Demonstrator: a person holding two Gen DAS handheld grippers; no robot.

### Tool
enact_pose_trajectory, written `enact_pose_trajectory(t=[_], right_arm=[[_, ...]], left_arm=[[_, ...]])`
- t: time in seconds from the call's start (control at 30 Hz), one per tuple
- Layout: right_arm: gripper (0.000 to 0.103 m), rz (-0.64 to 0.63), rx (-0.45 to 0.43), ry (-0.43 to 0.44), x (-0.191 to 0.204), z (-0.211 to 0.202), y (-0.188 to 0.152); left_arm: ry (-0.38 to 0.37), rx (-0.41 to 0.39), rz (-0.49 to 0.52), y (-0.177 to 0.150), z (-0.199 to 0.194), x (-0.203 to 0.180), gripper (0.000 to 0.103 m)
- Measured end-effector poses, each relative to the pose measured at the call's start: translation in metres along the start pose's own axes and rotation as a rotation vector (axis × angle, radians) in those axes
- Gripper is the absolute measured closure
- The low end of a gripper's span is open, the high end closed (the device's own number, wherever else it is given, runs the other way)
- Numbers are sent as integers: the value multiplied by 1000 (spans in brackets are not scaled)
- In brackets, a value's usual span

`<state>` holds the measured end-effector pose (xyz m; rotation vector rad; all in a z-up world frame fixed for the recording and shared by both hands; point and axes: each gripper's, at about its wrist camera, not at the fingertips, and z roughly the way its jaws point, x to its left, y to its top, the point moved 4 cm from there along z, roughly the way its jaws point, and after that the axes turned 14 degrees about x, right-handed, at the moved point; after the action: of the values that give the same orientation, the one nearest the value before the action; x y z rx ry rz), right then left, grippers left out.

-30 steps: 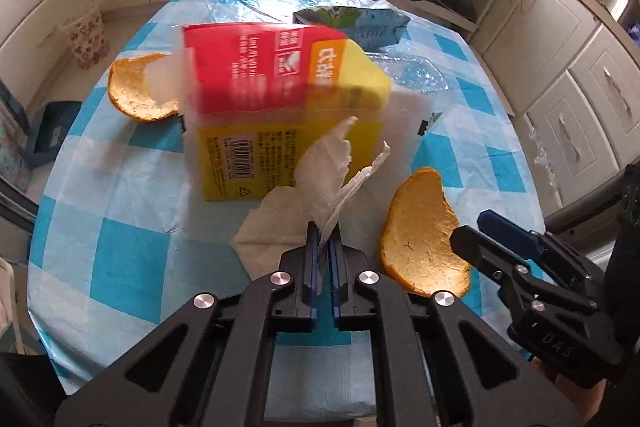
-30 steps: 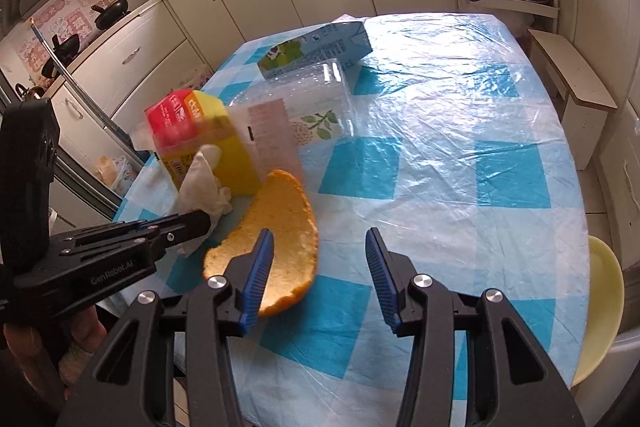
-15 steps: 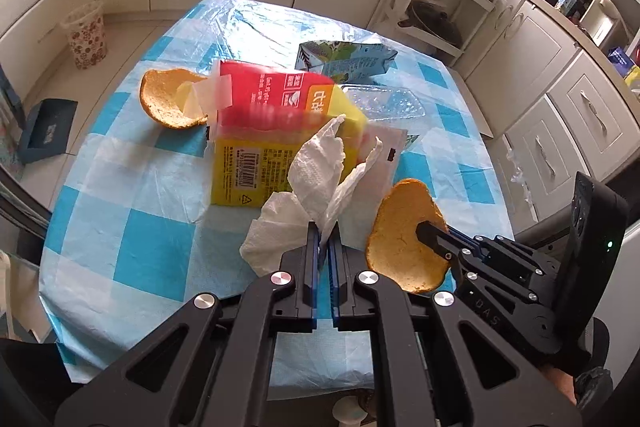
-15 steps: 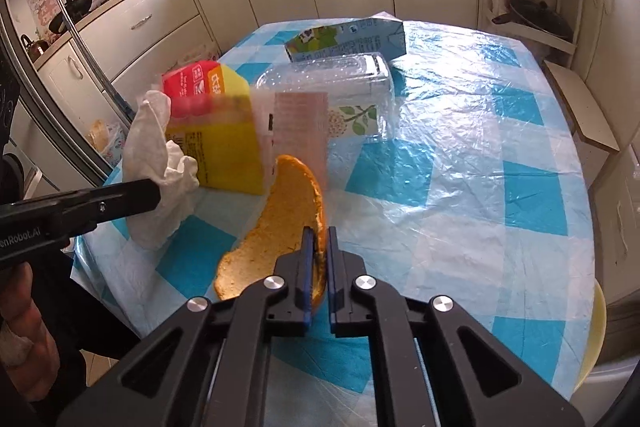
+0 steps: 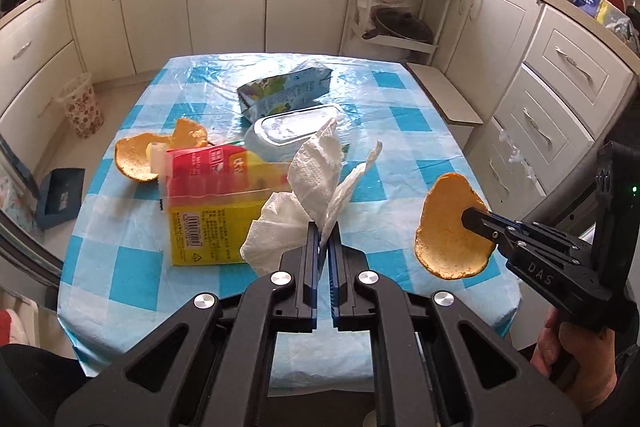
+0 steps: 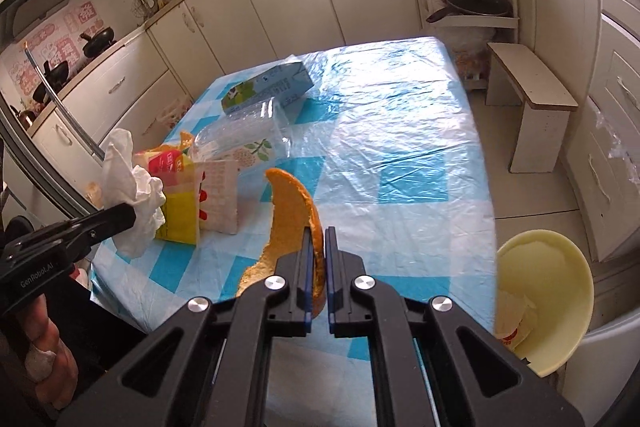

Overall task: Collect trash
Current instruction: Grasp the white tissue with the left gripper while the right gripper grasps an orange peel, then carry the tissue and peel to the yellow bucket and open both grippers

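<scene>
Both grippers are lifted off the tabletop with their loads. The left gripper has its fingers clenched on a crumpled white paper napkin, and the right gripper has its fingers pinched on the edge of a curved orange peel. The likely goal is the pale yellow bin just beside the tabletop on the right. I'd say carry both over its mouth before letting go, peel first, since it hangs by a thin rim and could slip or snap. The napkin is soft and floppy, so drop it low or it may drift. The peel looks stiff, pithy and bowl-shaped. Left on the glossy checked plastic cover are a yellow and red carton, a blue milk carton, a clear plastic tray and another peel
</scene>
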<state>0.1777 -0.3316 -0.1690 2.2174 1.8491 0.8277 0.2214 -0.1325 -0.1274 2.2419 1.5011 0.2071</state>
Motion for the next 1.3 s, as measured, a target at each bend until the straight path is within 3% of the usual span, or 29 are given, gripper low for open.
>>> enact_pose_trajectory(t=[0.27, 0.4, 0.77, 0.9, 1.0, 1.1, 1.3], right_arm=[[97, 118, -147, -51, -55, -64, -3], [97, 212, -180, -69, -89, -77, -9], [97, 389, -116, -235, -153, -67, -30], [97, 443, -59, -245, -173, -56, -36], [87, 517, -45, -203, -189, -52, -40], [77, 563, -89, -159, -197, -59, -41], [55, 591, -251, -105, -198, -94, -37]], left_arm=[[-3, -14, 125, 2, -4, -77, 98], [-15, -5, 189, 0, 3, -118, 98], [-84, 33, 294, 4, 29, -211, 98], [-112, 44, 312, 8, 39, -236, 98], [-149, 61, 318, 13, 49, -253, 98], [-183, 87, 318, 17, 63, -266, 98], [-203, 135, 334, 21, 91, -291, 98]])
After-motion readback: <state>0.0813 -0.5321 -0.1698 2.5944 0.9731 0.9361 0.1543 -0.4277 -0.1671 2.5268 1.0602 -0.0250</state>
